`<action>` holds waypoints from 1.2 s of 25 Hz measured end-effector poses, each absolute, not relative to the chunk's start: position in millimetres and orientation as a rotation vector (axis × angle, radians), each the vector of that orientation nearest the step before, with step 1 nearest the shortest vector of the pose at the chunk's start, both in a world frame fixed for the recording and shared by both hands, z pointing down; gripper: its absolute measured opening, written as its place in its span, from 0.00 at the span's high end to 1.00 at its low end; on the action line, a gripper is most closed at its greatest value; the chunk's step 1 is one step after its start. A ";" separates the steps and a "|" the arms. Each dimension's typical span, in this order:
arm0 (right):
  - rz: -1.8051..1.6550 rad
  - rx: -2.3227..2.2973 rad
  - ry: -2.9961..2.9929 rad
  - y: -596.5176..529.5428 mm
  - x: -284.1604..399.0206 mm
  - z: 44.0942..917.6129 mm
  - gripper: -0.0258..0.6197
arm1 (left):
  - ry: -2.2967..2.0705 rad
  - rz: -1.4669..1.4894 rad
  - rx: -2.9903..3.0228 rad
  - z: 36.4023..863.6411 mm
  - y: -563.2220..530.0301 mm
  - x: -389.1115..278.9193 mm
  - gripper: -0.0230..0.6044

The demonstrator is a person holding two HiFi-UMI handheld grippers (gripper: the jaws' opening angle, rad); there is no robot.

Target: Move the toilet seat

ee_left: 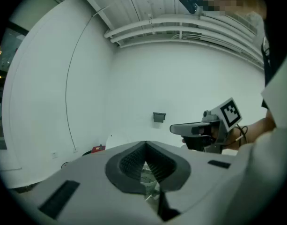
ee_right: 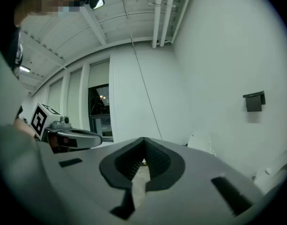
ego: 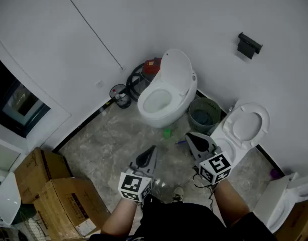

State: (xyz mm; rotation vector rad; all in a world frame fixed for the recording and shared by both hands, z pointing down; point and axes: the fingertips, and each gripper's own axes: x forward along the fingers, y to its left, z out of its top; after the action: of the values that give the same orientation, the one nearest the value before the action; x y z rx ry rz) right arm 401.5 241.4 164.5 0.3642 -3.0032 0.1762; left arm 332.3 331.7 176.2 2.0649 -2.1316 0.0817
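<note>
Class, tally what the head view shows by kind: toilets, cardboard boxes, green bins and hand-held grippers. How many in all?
Toilets: 3
Cardboard boxes: 2
Green bins: 1
Hand-held grippers: 2
Total: 8

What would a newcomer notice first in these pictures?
Two white toilets stand out: the centre toilet, lid raised, in the corner, and the second toilet at the right, a green bin between them. At the bottom, the left gripper and the right gripper point towards them, both shut and empty.
</note>
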 end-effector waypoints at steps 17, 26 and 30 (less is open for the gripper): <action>0.184 0.408 -3.041 255.3 362.4 157.8 0.83 | -2.174 0.101 2.042 171.5 352.9 287.9 0.96; 0.178 0.438 -3.053 277.8 299.4 148.7 0.76 | -2.163 0.081 2.066 165.9 374.9 220.4 0.84; 0.169 0.468 -3.051 285.5 271.5 145.8 0.74 | -2.137 0.070 2.092 164.3 379.3 190.1 0.81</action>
State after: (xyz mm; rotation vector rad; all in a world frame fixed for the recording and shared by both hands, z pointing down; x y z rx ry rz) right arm 271.5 285.5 145.8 0.4679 -3.0509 0.1686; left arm 190.1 379.3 164.3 2.0925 -2.1373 0.0703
